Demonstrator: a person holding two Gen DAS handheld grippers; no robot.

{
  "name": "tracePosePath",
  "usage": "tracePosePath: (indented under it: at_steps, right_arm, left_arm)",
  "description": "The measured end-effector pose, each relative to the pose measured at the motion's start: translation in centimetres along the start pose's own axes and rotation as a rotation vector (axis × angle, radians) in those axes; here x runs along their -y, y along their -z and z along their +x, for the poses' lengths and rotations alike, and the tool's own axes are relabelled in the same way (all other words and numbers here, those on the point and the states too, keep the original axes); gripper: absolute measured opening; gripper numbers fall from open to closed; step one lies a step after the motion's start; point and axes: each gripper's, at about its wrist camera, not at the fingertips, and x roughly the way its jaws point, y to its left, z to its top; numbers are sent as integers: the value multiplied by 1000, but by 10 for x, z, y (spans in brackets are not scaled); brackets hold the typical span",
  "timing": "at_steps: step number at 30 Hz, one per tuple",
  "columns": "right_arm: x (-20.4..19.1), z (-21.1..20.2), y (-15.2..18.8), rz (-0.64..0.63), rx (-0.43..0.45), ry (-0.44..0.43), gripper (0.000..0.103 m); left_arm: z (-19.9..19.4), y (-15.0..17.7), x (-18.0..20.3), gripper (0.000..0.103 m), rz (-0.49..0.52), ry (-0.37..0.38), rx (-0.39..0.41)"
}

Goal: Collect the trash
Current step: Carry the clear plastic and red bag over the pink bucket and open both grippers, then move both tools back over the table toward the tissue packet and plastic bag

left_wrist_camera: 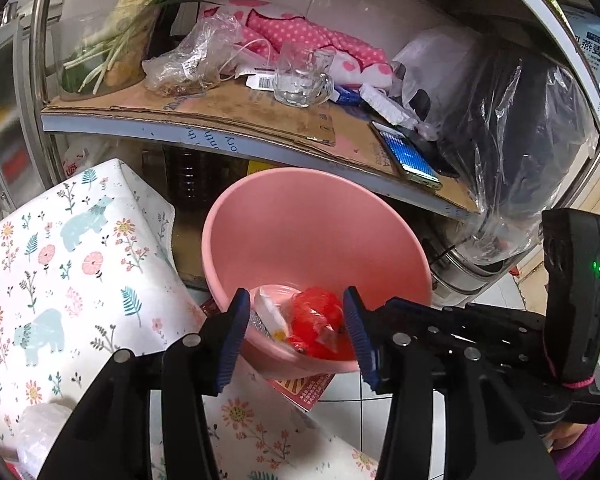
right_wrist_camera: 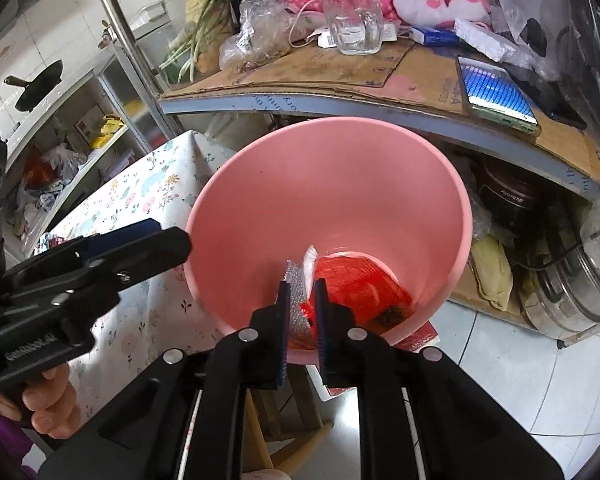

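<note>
A round pink plastic basin (right_wrist_camera: pixel 328 184) sits tipped at the right end of the desk with the floral-printed white cloth (left_wrist_camera: pixel 60 264), its mouth facing up and toward us, its bottom dipping to the near side. It rests partly on a red printed packet (left_wrist_camera: pixel 304 390) that pokes out beneath its near rim. Down in the basin lie the scraps: a crumpled red plastic bag (right_wrist_camera: pixel 360 284), a small silvery bubble-textured wrapper (right_wrist_camera: pixel 296 292), and a white paper-like wrapper (left_wrist_camera: pixel 270 310) beside them.

The right tongs (right_wrist_camera: pixel 302 316) are drawn nearly together just at the near rim of the basin, with the silvery wrapper and a bit of red film showing between the pads; whether they truly pinch it I cannot tell. The left tongs (left_wrist_camera: pixel 296 332) stand wide apart, holding nothing, framing the basin's near rim from the left.

All this trash looks feather-light, limp and crinkly, so it should crush rather than resist, and the smooth film may well slip from a shallow bite. Best taken by a bunched fold, not a loose edge. The silvery wrapper's long axis runs near to far, its far end pointing up the basin's slope. The red bag is a shapeless wad, spread slightly toward the right, with no clear heading.
</note>
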Motion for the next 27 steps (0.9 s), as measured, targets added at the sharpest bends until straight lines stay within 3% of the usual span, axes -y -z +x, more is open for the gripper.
tracePosePath:
  at_steps: [4, 16, 27]
  right_arm:
    - [-3, -6, -2, -7, 17, 0, 25]
    - [-15, -41, -3, -31, 85, -23, 25]
    - [-79, -55, 13, -115, 104, -129, 25]
  left_arm:
    - [-14, 4, -3, 48, -9, 0, 15]
    - [-71, 13, -29, 49, -52, -40, 92]
    - [-166, 44, -93, 51, -148, -214, 207]
